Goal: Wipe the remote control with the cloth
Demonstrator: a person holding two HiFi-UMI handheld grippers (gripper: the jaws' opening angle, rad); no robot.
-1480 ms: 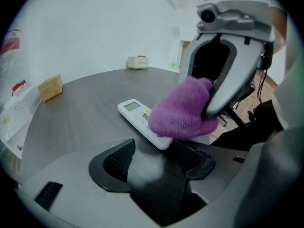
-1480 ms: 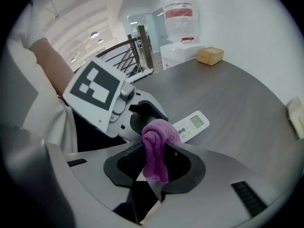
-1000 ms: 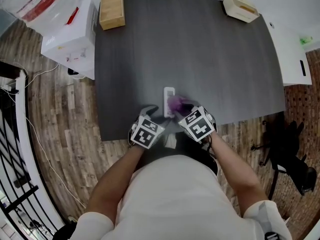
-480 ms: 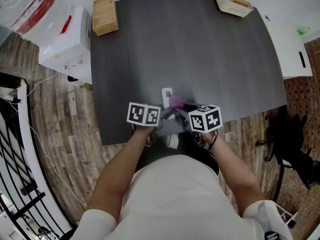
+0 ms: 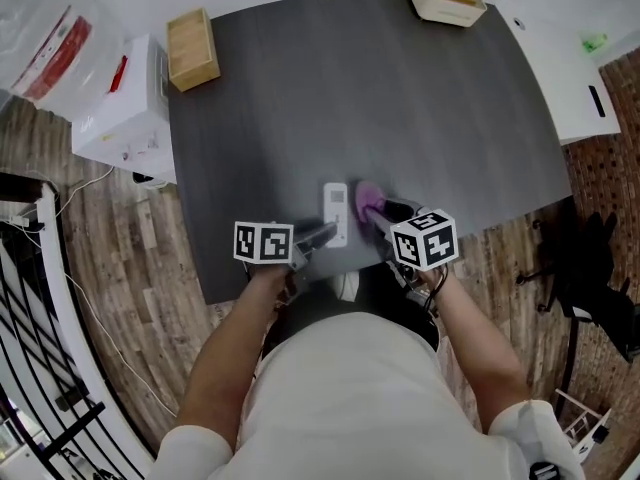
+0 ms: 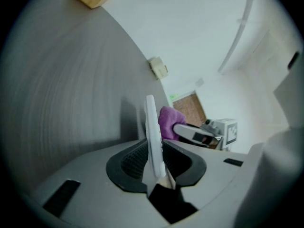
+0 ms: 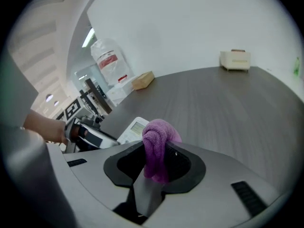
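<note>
The white remote control [image 5: 336, 212] lies near the front edge of the dark table [image 5: 400, 108]. My left gripper [image 5: 323, 235] comes in from the left. Its jaws have just been closing and now clamp the remote's near end, which shows edge-on between the pads in the left gripper view [image 6: 151, 127]. My right gripper [image 5: 380, 215] is shut on a bunched purple cloth [image 5: 367, 199], held just right of the remote. The cloth [image 7: 156, 146] fills the right jaws, and the remote [image 7: 132, 128] shows beyond them to the left.
A wooden box [image 5: 192, 48] stands at the table's far left corner and a cream box [image 5: 447, 0] at the far right. White cartons [image 5: 125, 103] sit on the floor to the left. A white desk [image 5: 565, 78] adjoins on the right, with a black chair [image 5: 590, 278] below it.
My left gripper has rolled and closed on the remote's near end. My right gripper has shifted right with the cloth, uncovering the remote's face.
</note>
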